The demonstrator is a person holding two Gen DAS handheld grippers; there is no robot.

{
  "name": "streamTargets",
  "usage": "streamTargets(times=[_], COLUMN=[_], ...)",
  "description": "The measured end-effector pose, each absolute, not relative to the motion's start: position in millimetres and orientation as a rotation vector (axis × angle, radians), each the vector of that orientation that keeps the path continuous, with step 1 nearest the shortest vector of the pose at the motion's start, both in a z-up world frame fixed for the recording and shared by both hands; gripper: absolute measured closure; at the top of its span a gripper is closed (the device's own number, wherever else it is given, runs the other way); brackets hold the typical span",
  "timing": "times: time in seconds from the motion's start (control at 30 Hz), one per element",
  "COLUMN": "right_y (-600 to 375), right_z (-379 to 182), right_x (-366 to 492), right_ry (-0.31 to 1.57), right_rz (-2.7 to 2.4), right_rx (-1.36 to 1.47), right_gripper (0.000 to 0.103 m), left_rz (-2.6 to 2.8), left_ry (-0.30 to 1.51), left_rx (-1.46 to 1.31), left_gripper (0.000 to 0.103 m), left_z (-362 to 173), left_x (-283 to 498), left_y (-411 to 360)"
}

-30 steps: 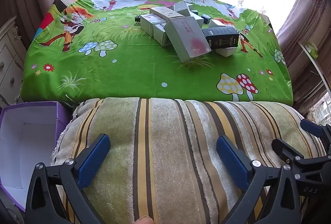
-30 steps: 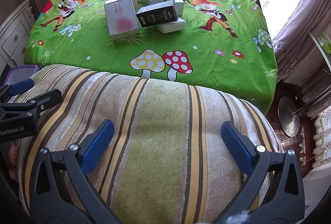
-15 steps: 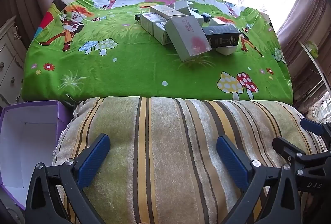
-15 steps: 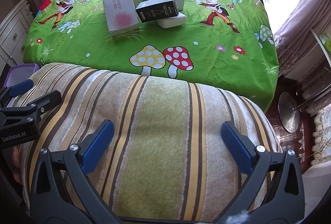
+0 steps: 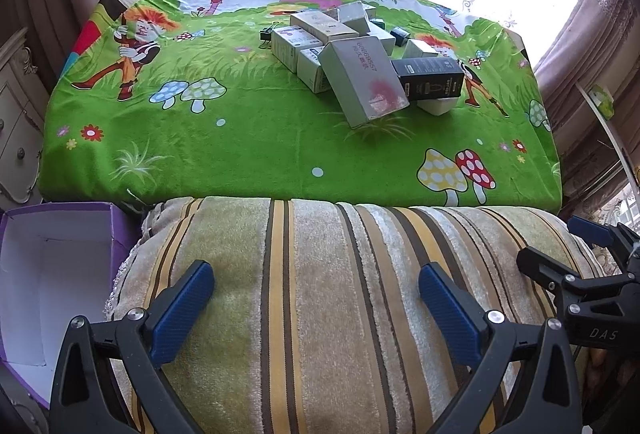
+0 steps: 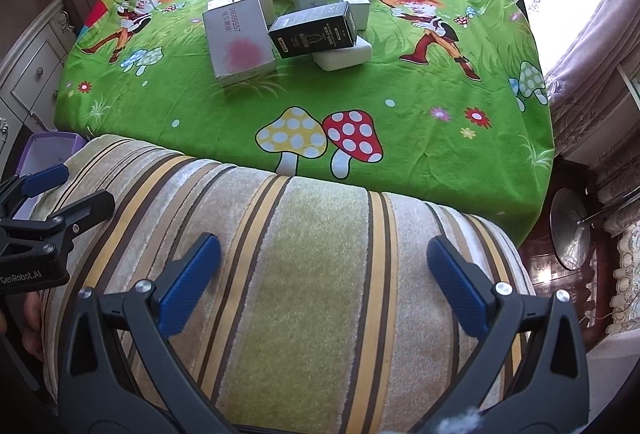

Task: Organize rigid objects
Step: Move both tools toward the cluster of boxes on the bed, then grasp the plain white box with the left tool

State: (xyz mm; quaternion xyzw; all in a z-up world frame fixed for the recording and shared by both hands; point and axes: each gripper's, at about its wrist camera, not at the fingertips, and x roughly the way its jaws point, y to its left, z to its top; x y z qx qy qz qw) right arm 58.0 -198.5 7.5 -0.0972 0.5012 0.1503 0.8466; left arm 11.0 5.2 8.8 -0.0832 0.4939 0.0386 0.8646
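Both the left claw (image 5: 316, 288) and right claw (image 6: 324, 262) hover released above the striped cushion (image 5: 340, 314); beyond it, boxes (image 5: 360, 57) clutter the green tabletop (image 5: 240, 137).

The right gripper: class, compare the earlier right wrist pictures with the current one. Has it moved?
Yes. The right gripper has moved forward towards the table: the red mushroom print now sits lower in view.

The bench cloth (image 5: 248, 137) is bright green, printed with cartoon children, spotted yellow and red mushrooms and small flowers. The boxes are mostly white or grey; one grey box (image 5: 362, 79) has a pink blotch, another (image 5: 430, 77) is black. The cushion (image 5: 320, 294) carries beige, yellow and brown stripes. The open box (image 5: 116, 230) is purple outside, white inside. The tongs' pads (image 5: 180, 310) are blue.
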Motion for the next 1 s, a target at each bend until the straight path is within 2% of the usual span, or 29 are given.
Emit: streamTargets(times=[0.53,1.0], right_y=[-192.2,-189.1], right_z=[12.7,24.9], right_x=[84.0,122.7], right_ry=[1.020,0.967], right_rz=[0.286,0.310], right_rx=[-0.216,-0.165], right_gripper=[0.000,0.000], left_rz=[0.087,-0.022], left_ry=[1.029,1.048], left_rx=[-0.193,-0.353], left_gripper=[0.000,0.010], left_z=[15.6,12.2], left_x=[46.9,105.5], left_y=[7.8,22.9])
